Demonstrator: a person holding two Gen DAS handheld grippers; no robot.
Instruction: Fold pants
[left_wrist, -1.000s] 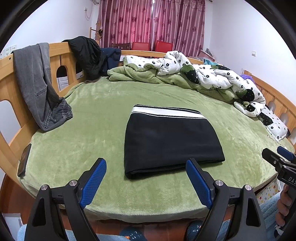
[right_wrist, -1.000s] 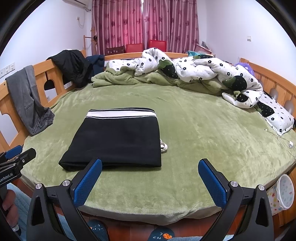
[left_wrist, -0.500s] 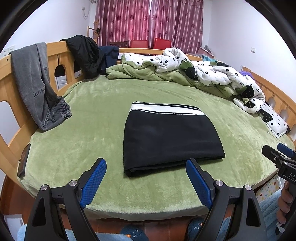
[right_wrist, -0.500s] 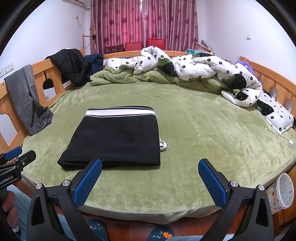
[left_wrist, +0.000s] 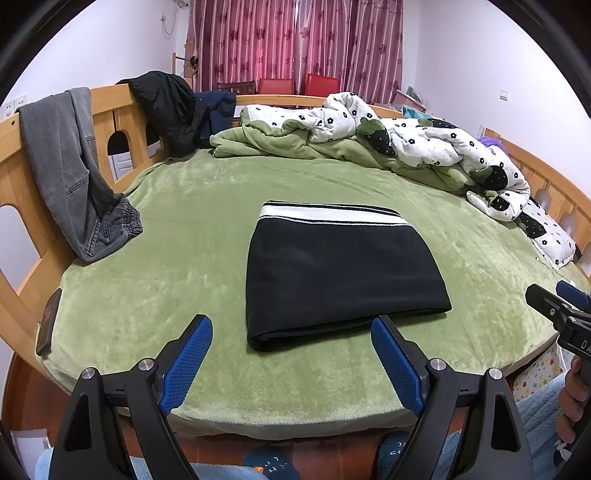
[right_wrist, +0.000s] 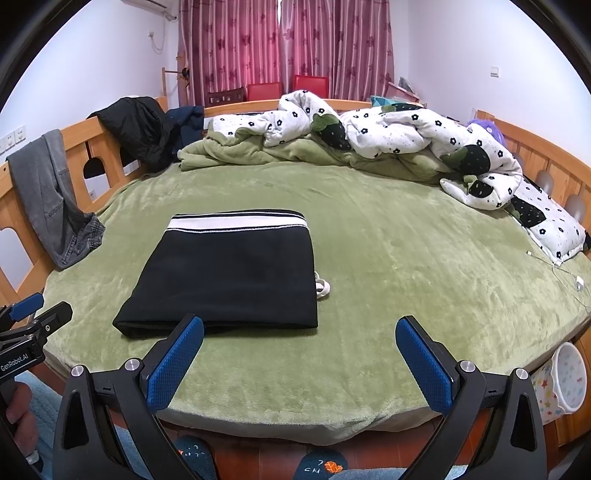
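Black pants (left_wrist: 340, 277) with a white striped waistband lie folded into a flat rectangle on the green bed (left_wrist: 166, 266). They also show in the right wrist view (right_wrist: 232, 277), with a white drawstring (right_wrist: 323, 290) sticking out at their right edge. My left gripper (left_wrist: 291, 332) is open and empty, held just short of the pants' near edge. My right gripper (right_wrist: 299, 336) is open and empty, near the bed's front edge, to the right of the pants' near corner. Each gripper shows at the edge of the other's view.
Grey jeans (left_wrist: 70, 166) hang over the wooden bed rail at left. A black jacket (left_wrist: 162, 99) hangs on the far rail. A green blanket and a white flowered quilt (right_wrist: 388, 136) are heaped at the back and right. A phone (left_wrist: 48, 321) lies at the bed's left edge. A white bucket (right_wrist: 569, 380) stands at the right.
Both grippers have drawn back and risen slightly, so the bed and pants sit a little lower and farther in view. The pants have not moved.
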